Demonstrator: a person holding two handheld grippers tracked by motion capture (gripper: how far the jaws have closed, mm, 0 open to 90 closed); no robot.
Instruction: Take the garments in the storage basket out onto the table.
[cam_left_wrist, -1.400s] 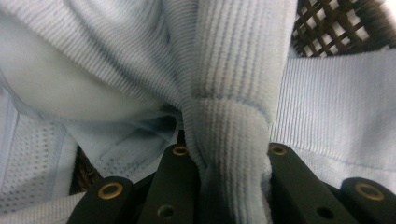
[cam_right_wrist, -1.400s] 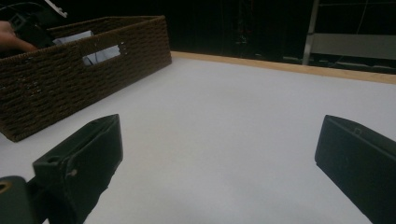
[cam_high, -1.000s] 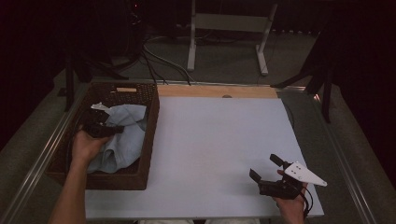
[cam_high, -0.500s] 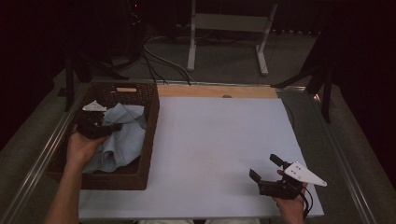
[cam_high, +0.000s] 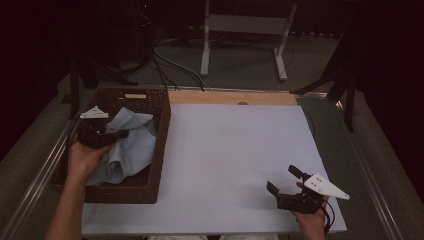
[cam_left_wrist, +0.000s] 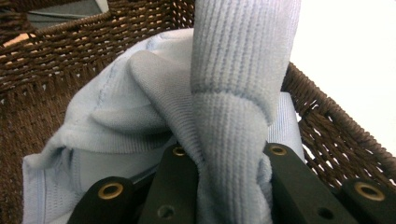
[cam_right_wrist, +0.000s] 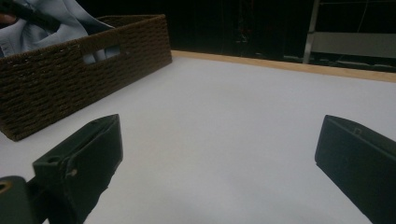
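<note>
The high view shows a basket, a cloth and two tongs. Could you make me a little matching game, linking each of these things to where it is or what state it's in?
Things:
1. wicker basket
2. light blue cloth
3. left tongs
4. right tongs

States:
A. open, with nothing between the jaws, over the white table
B. stands at the left edge of the table
C. shut on a fold of fabric
D. bunched up inside the basket, one fold pinched

Pairs: 1-B, 2-D, 3-C, 4-A
</note>
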